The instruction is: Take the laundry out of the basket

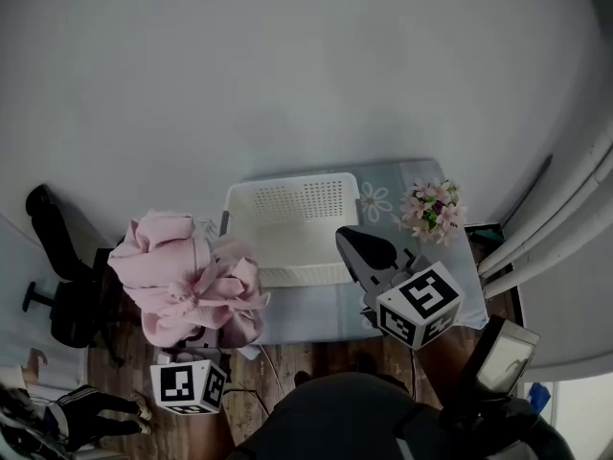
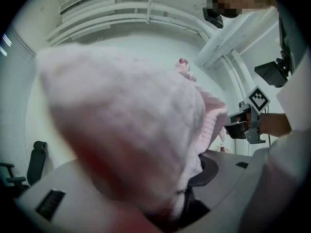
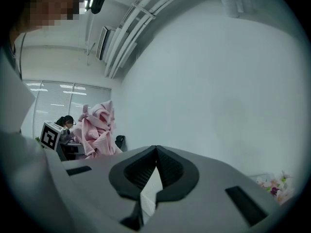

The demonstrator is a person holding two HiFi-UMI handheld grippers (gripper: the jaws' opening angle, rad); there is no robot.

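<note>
A: Basket location?
B: White perforated plastic basket (image 1: 292, 223) sits on the cloth-covered rectangular table (image 1: 316, 314), toward its far edge.
A: Neighbours?
B: Pink artificial flower bunch (image 1: 433, 209) at its 3 o'clock, on the table. Pink fleece garment (image 1: 187, 281) at 8 o'clock, past the table's edge. Black office chair (image 1: 57, 286) at the garment's 9 o'clock.

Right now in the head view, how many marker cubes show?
2. One cube is low left, just below the pink laundry; the other cube is to the lower right of the white basket. None seems hidden.
</note>
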